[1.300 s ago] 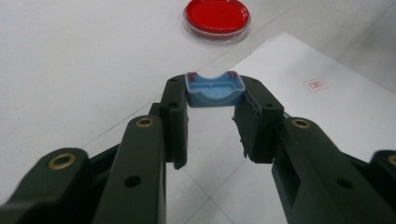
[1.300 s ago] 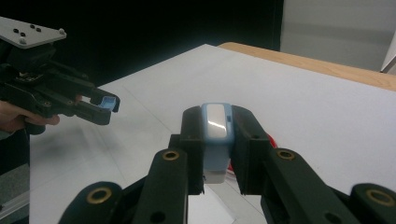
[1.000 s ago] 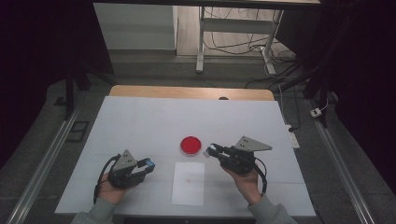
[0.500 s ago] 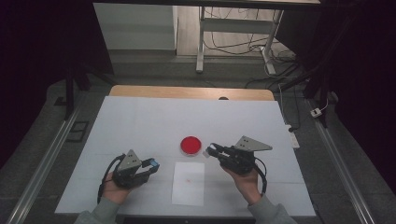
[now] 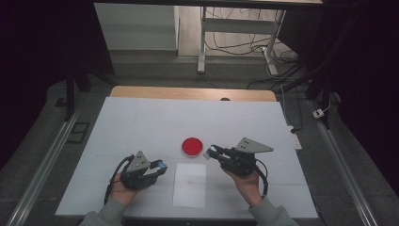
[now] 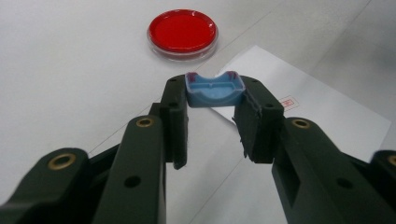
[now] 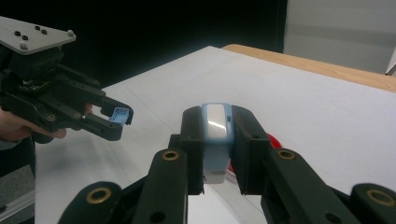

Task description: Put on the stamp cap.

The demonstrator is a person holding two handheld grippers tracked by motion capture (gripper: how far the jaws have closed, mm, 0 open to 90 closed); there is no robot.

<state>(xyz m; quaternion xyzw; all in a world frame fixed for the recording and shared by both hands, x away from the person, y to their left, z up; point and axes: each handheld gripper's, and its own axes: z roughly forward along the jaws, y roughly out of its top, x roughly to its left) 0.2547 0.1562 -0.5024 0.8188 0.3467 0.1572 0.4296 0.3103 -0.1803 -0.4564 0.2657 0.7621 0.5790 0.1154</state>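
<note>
**Both tools clamped on their blue pieces, left one has crept toward the paper**

So the left tool [image 6: 212, 100] is closed on a small blue cap [image 6: 215, 88], pinched right at the tips of its jaws, hollow side facing the camera in the left gripper view. Past the tips sits the red dish [image 6: 182, 33], and off to the right of them the white sheet [image 6: 310, 109], both on the table [image 5: 141, 122].

The right tool [image 7: 215, 128] is gripping a pale blue-and-white stamp body [image 7: 215, 140] between its pads, the thing reaching just past the tips.

Compared with a second ago, the left tool has slid a little toward the sheet; the right one hasn't budged, and the dish and sheet sit where they were.

The stamp body's long axis runs along the right tool's jaws, pointing toward the left tool. The cap lies crosswise between its pads.
</note>
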